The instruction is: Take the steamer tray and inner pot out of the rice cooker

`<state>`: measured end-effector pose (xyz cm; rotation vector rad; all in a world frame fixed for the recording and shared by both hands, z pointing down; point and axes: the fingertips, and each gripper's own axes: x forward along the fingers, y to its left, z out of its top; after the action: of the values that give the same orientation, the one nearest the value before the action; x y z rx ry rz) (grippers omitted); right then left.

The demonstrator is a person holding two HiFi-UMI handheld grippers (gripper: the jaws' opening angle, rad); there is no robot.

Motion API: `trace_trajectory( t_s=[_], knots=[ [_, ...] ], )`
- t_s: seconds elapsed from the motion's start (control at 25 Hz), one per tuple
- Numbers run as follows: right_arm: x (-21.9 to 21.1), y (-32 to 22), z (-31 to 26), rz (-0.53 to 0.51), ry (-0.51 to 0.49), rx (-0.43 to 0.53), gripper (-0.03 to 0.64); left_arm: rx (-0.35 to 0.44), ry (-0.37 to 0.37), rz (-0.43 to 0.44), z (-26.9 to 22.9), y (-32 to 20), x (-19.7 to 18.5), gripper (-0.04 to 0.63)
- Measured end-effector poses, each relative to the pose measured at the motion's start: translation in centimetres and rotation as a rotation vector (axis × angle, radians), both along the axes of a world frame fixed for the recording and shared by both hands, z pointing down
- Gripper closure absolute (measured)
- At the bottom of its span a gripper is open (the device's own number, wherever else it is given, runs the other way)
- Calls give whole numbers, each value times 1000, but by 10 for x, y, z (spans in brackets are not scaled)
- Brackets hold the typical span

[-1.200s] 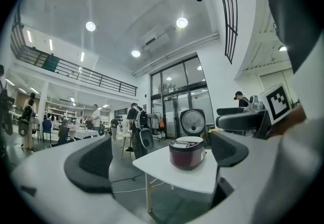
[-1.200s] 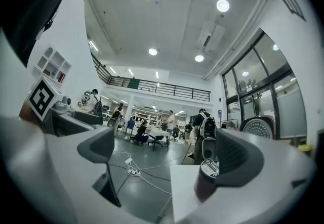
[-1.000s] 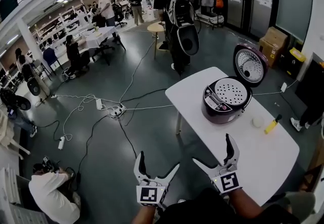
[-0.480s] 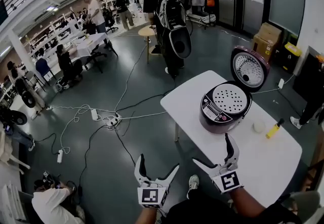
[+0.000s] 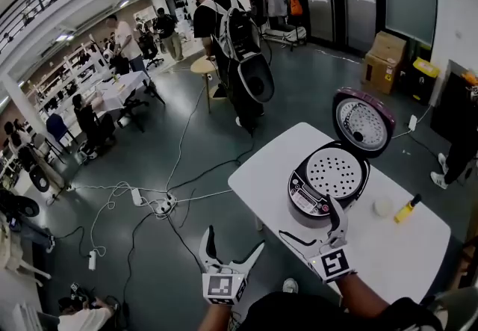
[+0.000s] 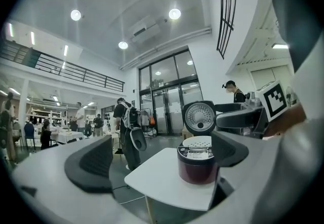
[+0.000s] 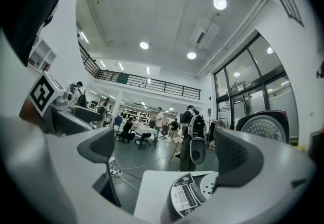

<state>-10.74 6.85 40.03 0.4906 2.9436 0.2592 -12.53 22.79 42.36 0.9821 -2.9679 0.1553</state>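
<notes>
Lower edge of the head view: left gripper point(image 5: 234, 241), jaws spread wide, nothing between them, held out over bare floor off the table's near-left corner. At lower centre-right, right gripper point(image 5: 308, 219), jaws likewise wide apart and empty. Its upper tip reached up near the front of the rice cooker point(image 5: 317, 199) but, as far as I could judge, did not touch it (its own view showed only the control panel and a slice of perforated tray framed between the pads, with air around them). The cooker stood on the white table point(image 5: 403, 251), centre-right of frame, its lid point(image 5: 364, 122) swung up and open behind it. The steamer tray point(image 5: 336, 170), white and perforated, sat in the cooker's mouth. The inner pot was not visible, presumably under the tray. Right of the cooker on the table lay a small white round object point(image 5: 382, 206) and a yellow item point(image 5: 407, 208), both out of the way. Beyond the table: power strip point(image 5: 163, 206) with cables on the floor at centre-left, a person with a backpack point(image 5: 231, 31) at upper centre, cardboard boxes point(image 5: 385, 60) at upper right. Judgement: approach stage, nothing lifted yet; the tray goes first since it covers the pot. The next move would call for bringing a gripper over the cooker's mouth, closing on the tray's rim, and lifting straight up, clear of the lid.
</notes>
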Motion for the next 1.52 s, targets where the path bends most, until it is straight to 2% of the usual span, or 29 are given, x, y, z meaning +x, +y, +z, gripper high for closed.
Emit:
trace_trajectory(
  t_s=[0.16,0.44,0.64,0.84,1.2,1.52],
  knots=[
    [-29,-25,1,23,17,-30,25,39,40,44,-2,-27,-38,2],
    [-61,-74,8,132,18,-49,25,5,30,124,5,-75,-84,2],
    [-74,-96,6,201,32,-72,25,18,51,196,5,-101,-110,2],
    [-90,-127,19,312,75,-91,25,32,93,319,18,-142,-142,2],
    [-109,-168,24,546,98,-105,25,2,110,593,18,-208,-195,3],
    [-98,-192,42,765,162,-126,25,-32,169,746,37,-245,-225,5]
  ],
)
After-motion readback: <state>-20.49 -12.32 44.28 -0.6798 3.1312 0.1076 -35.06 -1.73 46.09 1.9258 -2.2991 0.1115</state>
